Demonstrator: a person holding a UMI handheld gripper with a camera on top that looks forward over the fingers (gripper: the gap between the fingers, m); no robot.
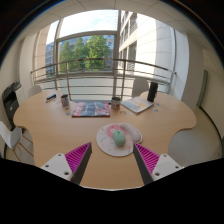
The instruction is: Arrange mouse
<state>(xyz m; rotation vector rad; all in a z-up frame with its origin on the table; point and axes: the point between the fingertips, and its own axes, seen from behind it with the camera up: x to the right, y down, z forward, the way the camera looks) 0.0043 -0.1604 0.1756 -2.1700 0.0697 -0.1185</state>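
A pale green mouse (118, 137) lies on a round whitish mouse mat (104, 139) on the wooden table (60, 125), just ahead of my fingers and roughly midway between their lines. My gripper (112, 158) is open and empty, with the pink pads (76, 158) wide apart on either side. The fingers hang above the table's near part, short of the mat, and touch nothing.
Beyond the mat lie a colourful book or placemat (89, 108), a cup (115, 103), another cup (65, 101) and a laptop or papers (138, 104) with a dark object (152, 92). A chair (10, 100) stands at the left. Railing and windows are behind.
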